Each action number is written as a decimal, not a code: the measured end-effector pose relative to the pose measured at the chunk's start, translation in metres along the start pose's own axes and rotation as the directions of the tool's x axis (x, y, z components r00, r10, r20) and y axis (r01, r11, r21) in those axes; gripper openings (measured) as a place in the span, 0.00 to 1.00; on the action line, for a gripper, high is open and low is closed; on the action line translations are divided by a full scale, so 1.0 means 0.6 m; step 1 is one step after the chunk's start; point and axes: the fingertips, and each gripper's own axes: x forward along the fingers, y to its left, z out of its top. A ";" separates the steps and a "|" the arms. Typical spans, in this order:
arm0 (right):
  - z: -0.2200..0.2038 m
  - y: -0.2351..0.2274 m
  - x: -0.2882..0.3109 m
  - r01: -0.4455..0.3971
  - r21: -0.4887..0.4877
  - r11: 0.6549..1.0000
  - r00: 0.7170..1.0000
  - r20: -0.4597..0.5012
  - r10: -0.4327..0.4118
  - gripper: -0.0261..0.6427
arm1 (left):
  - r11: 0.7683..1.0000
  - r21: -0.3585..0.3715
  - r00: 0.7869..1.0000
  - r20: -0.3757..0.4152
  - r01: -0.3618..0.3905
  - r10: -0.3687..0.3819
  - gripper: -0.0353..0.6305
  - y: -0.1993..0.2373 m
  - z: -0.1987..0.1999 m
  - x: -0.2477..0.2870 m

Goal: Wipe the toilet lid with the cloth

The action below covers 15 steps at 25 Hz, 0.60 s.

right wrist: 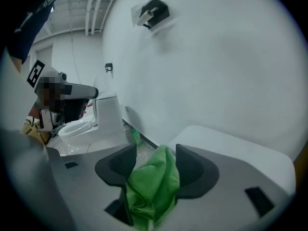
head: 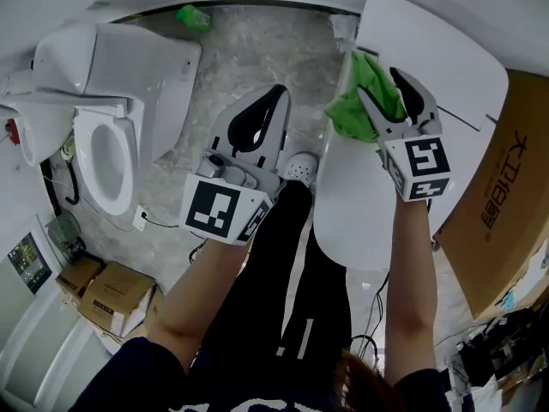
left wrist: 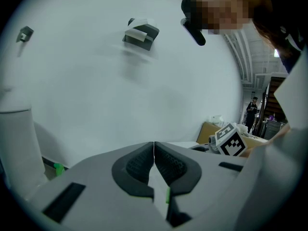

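Note:
A white toilet lid (head: 429,67) lies loose and flat at the right, apart from the toilet; its far part shows in the right gripper view (right wrist: 226,141). A green cloth (head: 352,114) is bunched over the lid's left edge. My right gripper (head: 377,82) stands over it with its jaws wide, and the cloth (right wrist: 151,186) sits loosely between them (right wrist: 154,153). My left gripper (head: 276,93) hovers over the marble floor left of the lid, its jaws shut with nothing in them (left wrist: 154,146).
A white toilet (head: 111,118) with its seat bare stands at the left. A green bottle (head: 193,15) lies by the far wall. A big cardboard box (head: 502,187) flanks the lid on the right, and smaller boxes (head: 107,294) sit at the lower left. My legs and a white shoe (head: 302,167) are between toilet and lid.

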 end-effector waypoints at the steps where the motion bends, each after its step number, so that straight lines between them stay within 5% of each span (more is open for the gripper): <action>1: -0.009 0.007 0.006 -0.007 -0.005 1.000 1.000 -0.022 0.007 0.43 | 1.000 0.000 1.000 -0.002 0.002 -0.002 0.09 -0.001 -0.002 0.001; 7: -0.071 0.008 0.055 0.073 -0.043 0.996 0.985 -0.155 -0.079 0.37 | 1.000 0.000 1.000 -0.007 0.014 -0.014 0.09 -0.010 -0.005 0.001; 15: -0.072 -0.005 0.062 0.137 -0.074 0.988 0.983 -0.113 -0.145 0.29 | 1.000 -0.006 1.000 -0.007 0.023 -0.023 0.09 -0.017 -0.011 0.000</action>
